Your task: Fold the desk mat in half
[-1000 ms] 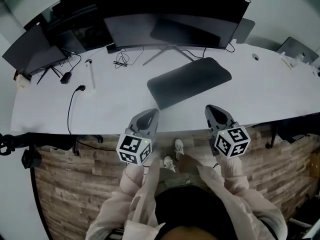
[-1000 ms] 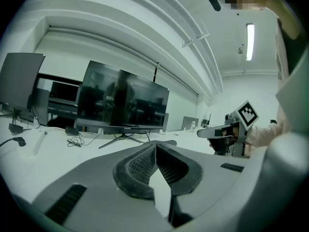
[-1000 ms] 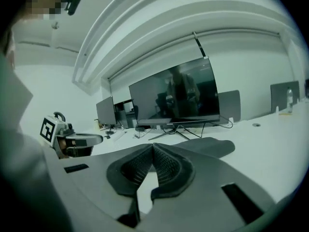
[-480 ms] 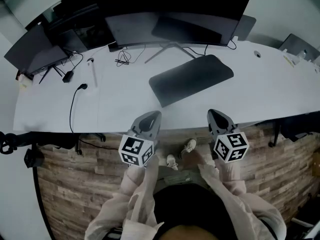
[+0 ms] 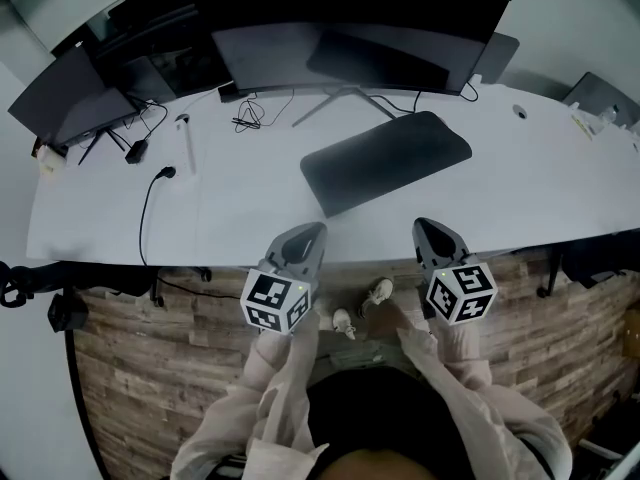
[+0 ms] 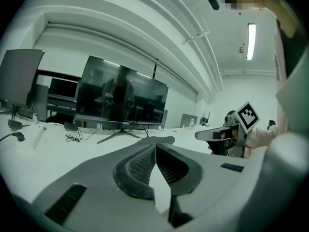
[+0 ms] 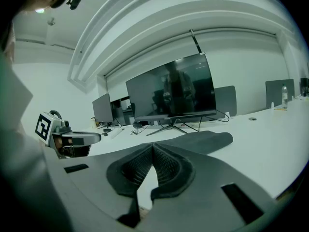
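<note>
A dark grey desk mat (image 5: 385, 161) lies flat and slanted on the white desk (image 5: 110, 218), in front of the big monitor's stand. Both grippers hover at the desk's front edge, short of the mat and not touching it. My left gripper (image 5: 310, 230) is shut and empty, its tips meeting (image 6: 155, 146), with a sliver of the mat (image 6: 164, 139) beyond them. My right gripper (image 5: 425, 225) is shut too, with nothing between its tips (image 7: 153, 146); the mat (image 7: 205, 140) stretches just ahead of it.
A wide curved monitor (image 5: 350, 28) stands behind the mat, its stand legs (image 5: 340, 103) close to the mat's far edge. A second monitor (image 5: 65, 103), loose cables (image 5: 245, 118) and a plug lead (image 5: 150, 193) sit at the left. A laptop (image 5: 605, 98) rests far right.
Both grippers and the mat stay where they were. Only the head view has shifted slightly, and a shoe under the desk edge has moved to the right.
</note>
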